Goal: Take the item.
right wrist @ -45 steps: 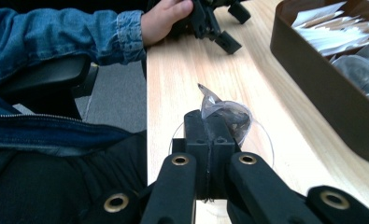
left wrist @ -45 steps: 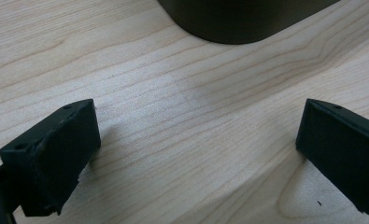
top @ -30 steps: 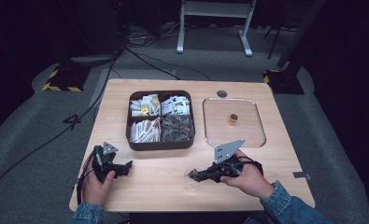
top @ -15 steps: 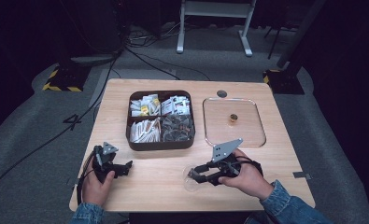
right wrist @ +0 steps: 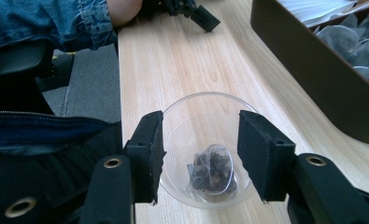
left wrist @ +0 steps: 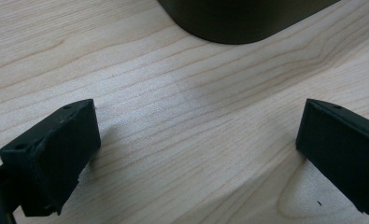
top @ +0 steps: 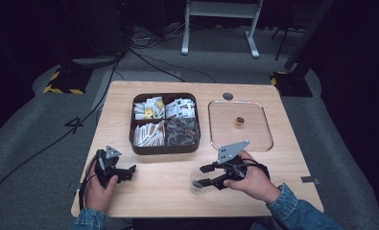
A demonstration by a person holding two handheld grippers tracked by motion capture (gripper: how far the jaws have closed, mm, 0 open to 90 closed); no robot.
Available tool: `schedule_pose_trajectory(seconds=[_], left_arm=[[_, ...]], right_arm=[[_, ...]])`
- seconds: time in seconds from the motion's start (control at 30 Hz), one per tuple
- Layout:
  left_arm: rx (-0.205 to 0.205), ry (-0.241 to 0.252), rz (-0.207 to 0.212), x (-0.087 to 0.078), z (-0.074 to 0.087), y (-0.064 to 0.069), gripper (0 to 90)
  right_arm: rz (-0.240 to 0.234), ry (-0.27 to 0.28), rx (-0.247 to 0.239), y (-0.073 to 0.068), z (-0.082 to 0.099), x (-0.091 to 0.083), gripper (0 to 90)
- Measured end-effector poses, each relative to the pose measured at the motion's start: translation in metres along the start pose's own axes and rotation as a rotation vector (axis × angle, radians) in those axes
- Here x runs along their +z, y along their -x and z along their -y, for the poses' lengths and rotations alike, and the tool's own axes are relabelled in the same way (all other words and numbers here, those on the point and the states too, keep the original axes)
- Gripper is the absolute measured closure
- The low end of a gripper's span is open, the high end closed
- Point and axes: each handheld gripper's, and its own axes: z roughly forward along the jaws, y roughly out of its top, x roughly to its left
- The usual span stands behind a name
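Note:
A clear plastic cup [top: 195,182] stands near the table's front edge, with a pyramid tea bag [right wrist: 212,170] of dark leaves in its bottom. My right gripper [top: 202,176] points left, and its two black jaws press on opposite sides of the cup [right wrist: 205,116]. My left gripper [top: 127,172] rests low over the bare wood at the front left, open, with nothing between its fingers [left wrist: 56,149]. Just ahead of it is a rounded corner of the dark tray [left wrist: 238,23]. In the right gripper view the left gripper [right wrist: 194,11] shows farther off.
The dark brown four-compartment tray [top: 164,149] holds sachets and tea bags at the table's middle. To its right lies a clear square tray [top: 264,139] with a small brown object [top: 239,120] in it. A blue-sleeved arm [right wrist: 46,23] lies along the front edge.
The right hand and its gripper have shifted only slightly around the cup, which stays in about the same spot. The left gripper has not moved.

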Motion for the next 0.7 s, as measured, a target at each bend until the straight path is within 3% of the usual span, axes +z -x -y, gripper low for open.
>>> schedule_pose_trajectory(seconds=[0.37, 0.57, 0.7], left_arm=[[0.006, -0.002, -0.004, -0.003, 0.003, 0.001, 0.2], [0.011, -0.002, 0.006, -0.003, 0.003, 0.0, 0.2], [0.013, -0.002, 0.005, -0.003, 0.003, 0.0, 0.2]], right_arm=[[0.066, 0.109, 0.02, 0.009, 0.004, -0.018, 42.6], [0.119, 0.195, 0.06, 0.02, 0.019, -0.039, 37.1], [0.158, 0.207, 0.073, 0.025, 0.026, -0.048, 36.1]])
